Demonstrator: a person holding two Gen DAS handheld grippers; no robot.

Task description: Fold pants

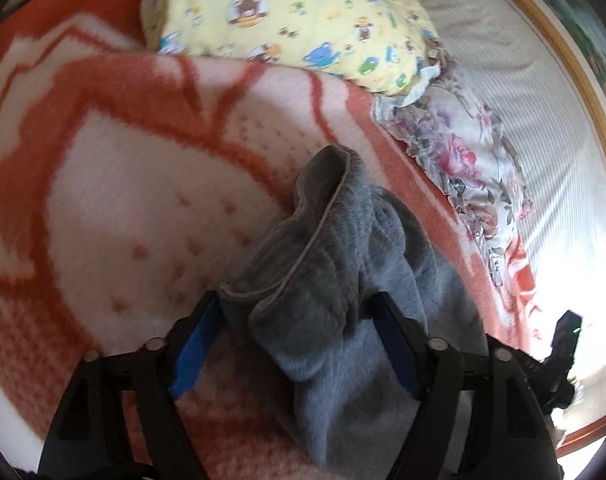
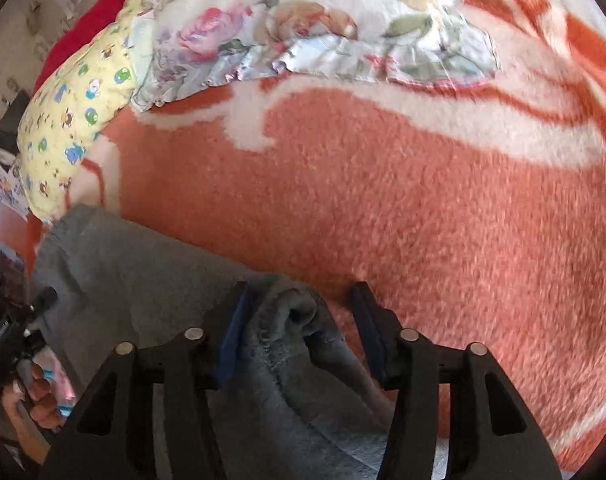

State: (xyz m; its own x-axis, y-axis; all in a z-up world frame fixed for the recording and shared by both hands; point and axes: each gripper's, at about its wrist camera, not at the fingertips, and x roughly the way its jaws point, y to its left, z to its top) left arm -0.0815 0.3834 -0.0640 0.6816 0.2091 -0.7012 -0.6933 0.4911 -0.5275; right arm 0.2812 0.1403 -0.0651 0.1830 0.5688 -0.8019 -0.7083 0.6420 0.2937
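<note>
Grey fleece pants (image 1: 343, 264) lie bunched on an orange and white blanket (image 1: 123, 184). In the left wrist view the elastic waistband end sits between the fingers of my left gripper (image 1: 299, 308), whose jaws stand wide apart around the cloth. In the right wrist view the pants (image 2: 151, 280) spread to the left, and a rolled edge of them lies between the wide-apart fingers of my right gripper (image 2: 303, 300), against the left blue pad (image 2: 235, 328). The other gripper shows at the far left of that view (image 2: 27, 320).
A yellow cartoon-print pillow (image 1: 287, 20) and a floral pillow (image 1: 459, 160) lie beyond the pants. A striped mattress (image 1: 523, 92) with a wooden bed rim (image 1: 575, 80) runs along the right. In the right wrist view the pillows (image 2: 303, 24) lie at the top.
</note>
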